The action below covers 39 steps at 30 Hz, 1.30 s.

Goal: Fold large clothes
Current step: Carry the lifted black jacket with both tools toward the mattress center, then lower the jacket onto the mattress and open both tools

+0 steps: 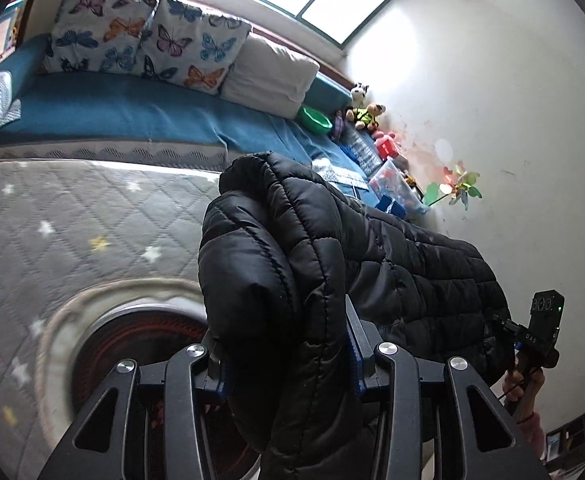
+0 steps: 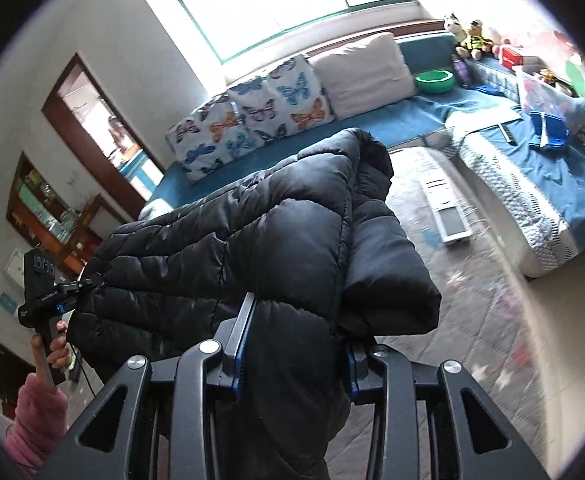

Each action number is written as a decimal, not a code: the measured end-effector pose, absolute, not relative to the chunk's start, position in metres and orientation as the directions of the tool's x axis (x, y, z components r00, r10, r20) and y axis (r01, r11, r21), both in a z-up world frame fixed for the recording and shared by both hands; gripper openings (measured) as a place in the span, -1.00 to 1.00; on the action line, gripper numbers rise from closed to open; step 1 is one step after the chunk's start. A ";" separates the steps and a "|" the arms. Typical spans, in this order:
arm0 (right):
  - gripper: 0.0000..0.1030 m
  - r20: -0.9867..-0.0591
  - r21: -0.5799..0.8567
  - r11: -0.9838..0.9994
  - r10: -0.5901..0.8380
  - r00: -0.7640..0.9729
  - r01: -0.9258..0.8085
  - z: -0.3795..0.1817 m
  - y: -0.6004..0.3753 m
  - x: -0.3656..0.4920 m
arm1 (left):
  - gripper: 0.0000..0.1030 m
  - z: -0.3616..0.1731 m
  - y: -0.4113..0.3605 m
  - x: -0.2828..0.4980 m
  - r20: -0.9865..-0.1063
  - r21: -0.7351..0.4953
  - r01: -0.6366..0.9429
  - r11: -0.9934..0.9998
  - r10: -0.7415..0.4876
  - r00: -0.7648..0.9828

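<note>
The puffer jacket [image 1: 372, 264] was plain black with quilted stitching. Both grippers, the left [image 1: 288, 364] and the right [image 2: 294, 356], were black with blue pads. The sofa cover [image 1: 124, 112] was teal blue, edged with a grey scalloped band. Two cushions [image 1: 148, 36] were white with butterflies in orange, blue and purple; the pillow [image 1: 272, 72] beside them was plain white. The quilted mat [image 1: 72, 216] was grey with white and yellow stars. The bowl [image 1: 314, 119] was bright green. The window frame [image 2: 212, 32] was green. The person's sleeve [image 2: 38, 420] was pink. The wall [image 1: 512, 100] was white.
</note>
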State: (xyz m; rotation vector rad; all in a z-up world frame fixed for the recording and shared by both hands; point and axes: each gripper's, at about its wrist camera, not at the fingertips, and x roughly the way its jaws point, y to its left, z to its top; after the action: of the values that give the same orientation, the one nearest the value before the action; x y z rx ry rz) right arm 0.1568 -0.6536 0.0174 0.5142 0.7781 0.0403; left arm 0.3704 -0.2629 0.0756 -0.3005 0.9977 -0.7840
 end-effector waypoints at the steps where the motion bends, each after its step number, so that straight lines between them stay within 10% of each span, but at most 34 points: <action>1: -0.25 -0.669 0.453 0.876 0.210 0.713 0.166 0.011 -0.660 0.163 | -0.13 0.070 -0.271 0.378 -0.641 -0.560 0.452 0.694 -0.709 0.295; 11: -0.25 -0.753 0.461 0.834 0.186 0.632 0.304 -0.058 -0.699 0.190 | -0.11 -0.018 -0.326 0.442 -0.709 -0.559 0.396 0.728 -0.668 0.226; 19: 0.27 -0.772 0.529 0.753 0.235 0.591 0.391 -0.083 -0.722 0.181 | 0.28 -0.054 -0.321 0.462 -0.713 -0.586 0.353 0.729 -0.671 0.202; 27: 0.28 -0.825 0.208 0.867 -0.093 0.557 0.452 -0.021 -0.689 0.155 | 0.28 -0.016 -0.293 0.440 -0.700 -0.528 0.409 0.745 -0.654 0.288; 39: 0.28 -0.826 0.173 0.941 -0.022 0.564 0.290 -0.026 -0.612 0.160 | 0.39 0.019 -0.338 0.360 -0.681 -0.421 0.599 0.681 -0.674 0.287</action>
State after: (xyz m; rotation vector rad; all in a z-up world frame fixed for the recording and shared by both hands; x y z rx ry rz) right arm 0.1604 -0.6122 -0.0258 0.3054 0.9581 -0.1873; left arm 0.3601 -0.3381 0.0193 -0.0901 0.9562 -0.8515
